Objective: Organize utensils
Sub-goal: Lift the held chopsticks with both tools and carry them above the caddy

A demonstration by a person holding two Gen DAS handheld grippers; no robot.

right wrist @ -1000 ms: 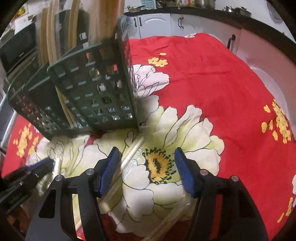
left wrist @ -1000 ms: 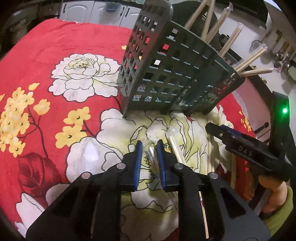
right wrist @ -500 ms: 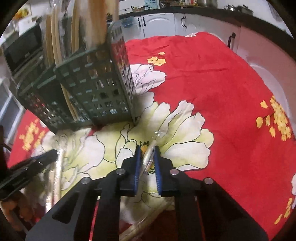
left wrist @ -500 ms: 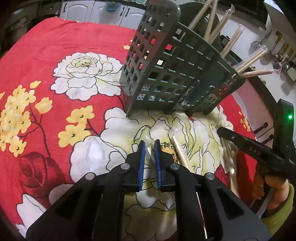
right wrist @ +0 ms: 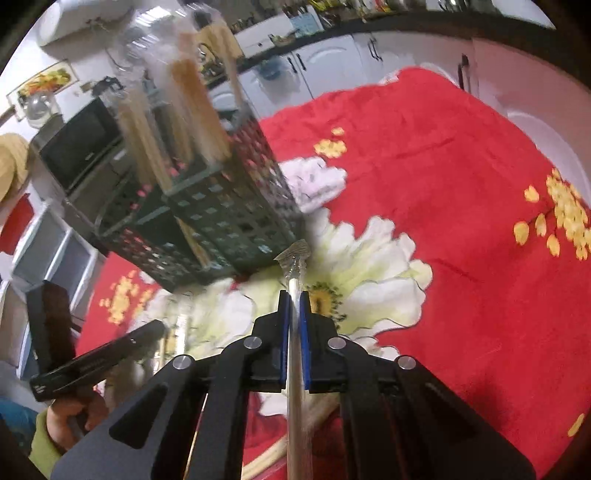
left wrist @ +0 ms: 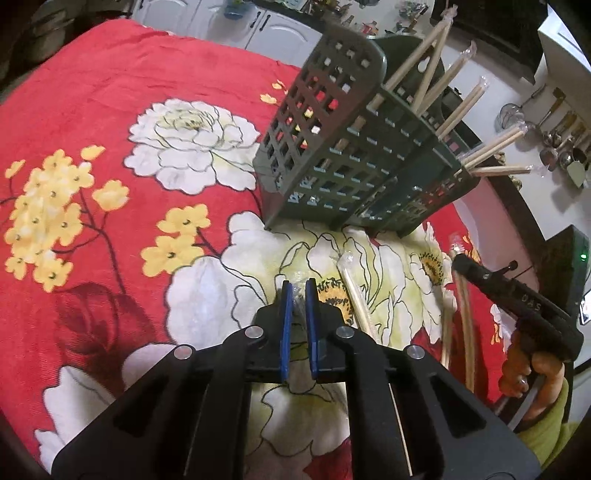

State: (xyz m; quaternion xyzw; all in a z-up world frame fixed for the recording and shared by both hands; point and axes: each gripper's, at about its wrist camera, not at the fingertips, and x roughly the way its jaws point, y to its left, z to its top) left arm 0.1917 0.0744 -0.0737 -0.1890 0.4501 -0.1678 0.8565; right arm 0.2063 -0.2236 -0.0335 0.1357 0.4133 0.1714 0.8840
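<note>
A dark green lattice basket (left wrist: 343,166) stands on the red flowered cloth (left wrist: 92,110) and holds several wrapped wooden chopsticks (left wrist: 461,107). My left gripper (left wrist: 297,291) is shut on the crinkled clear wrapper of a chopstick packet (left wrist: 297,303), just in front of the basket. A second packet (left wrist: 354,295) lies on the cloth just to its right. My right gripper (right wrist: 294,299) is shut on another wrapped chopstick packet (right wrist: 294,264), lifted off the cloth with its tip pointing at the basket (right wrist: 229,218). Each gripper shows in the other's view: the right (left wrist: 517,291), the left (right wrist: 96,362).
More wrapped chopsticks (left wrist: 463,332) lie on the cloth under the right gripper. A hand in a green sleeve (left wrist: 539,380) holds it. White cabinets (left wrist: 258,26) stand beyond the table's far edge, and a microwave (right wrist: 81,147) stands behind the basket. Metal ladles (left wrist: 561,144) hang at the right.
My right gripper closed on a wrapped chopstick packet and lifted it off the cloth. My left gripper tightened on its wrapper and drew back slightly from the basket.
</note>
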